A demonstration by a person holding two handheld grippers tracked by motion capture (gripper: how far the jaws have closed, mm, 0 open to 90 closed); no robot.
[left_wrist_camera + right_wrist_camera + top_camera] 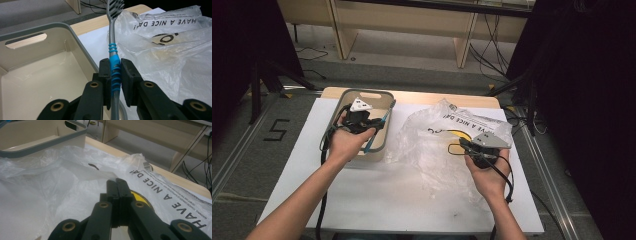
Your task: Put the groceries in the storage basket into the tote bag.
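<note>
- While the left claw (115,75) pinches the toothbrush (113,50) by its blue ribbed grip, the bristled head stands beyond the pads, above the bin's near rim.
- That toothbrush looks light and stiff; the ribbed rubber should resist slipping, whereas the smooth grey neck above it would likely slide or pivot between the pads.
- Seen from the high view, the left claw (362,120) hangs over the grey-rimmed bin (343,95), with the toothbrush (377,131) slanting along the bin's right wall.
- Beside it, the right claw (117,190) has its jaws pressed together on a fold of the clear plastic bag (50,190), near the yellow print.
- Thin, soft and slick, the bag will probably crumple and drag rather than lift as one; a bunched fold gives the surer hold.
- Farther off, the bag (432,140) sprawls over the white counter (377,195), just beside the bin.
</note>
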